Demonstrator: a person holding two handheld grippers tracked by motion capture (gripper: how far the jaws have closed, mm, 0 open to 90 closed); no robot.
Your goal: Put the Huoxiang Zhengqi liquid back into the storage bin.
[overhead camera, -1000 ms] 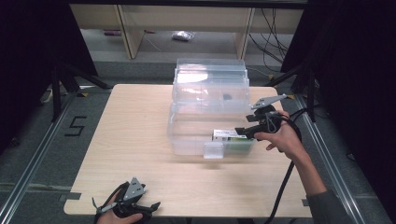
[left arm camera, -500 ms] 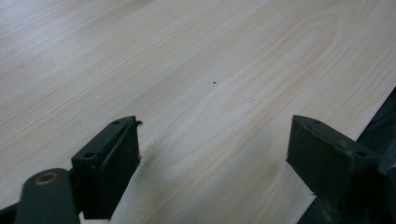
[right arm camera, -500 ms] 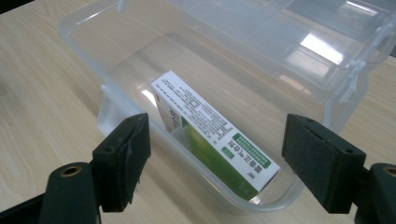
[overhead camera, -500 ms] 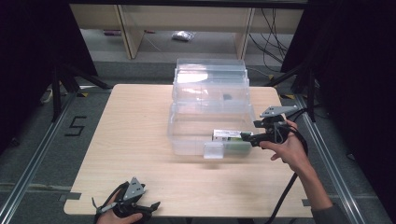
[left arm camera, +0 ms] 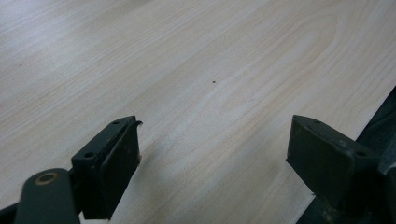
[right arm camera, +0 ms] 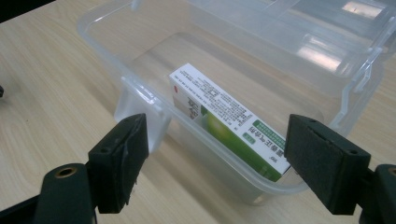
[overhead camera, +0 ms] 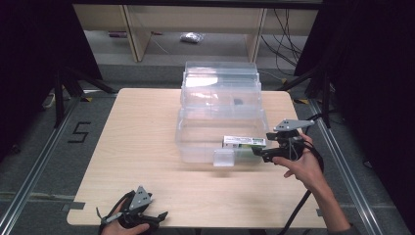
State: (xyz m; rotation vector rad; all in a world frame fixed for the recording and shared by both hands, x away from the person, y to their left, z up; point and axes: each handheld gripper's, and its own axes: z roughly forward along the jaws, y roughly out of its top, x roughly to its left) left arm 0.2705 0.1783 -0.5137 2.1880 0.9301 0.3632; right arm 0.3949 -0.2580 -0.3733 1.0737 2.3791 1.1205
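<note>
In the high view the box is seen right of centre inside the clear bin, the right gripper just opened beside it, while the left gripper is shown gaping over the table.

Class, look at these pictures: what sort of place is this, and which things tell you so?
Probably a lab or recording workspace, not a home: a bare wooden table framed by dark curtains, floor rails beside a marked number, and loose cables by the shelving behind.
</note>
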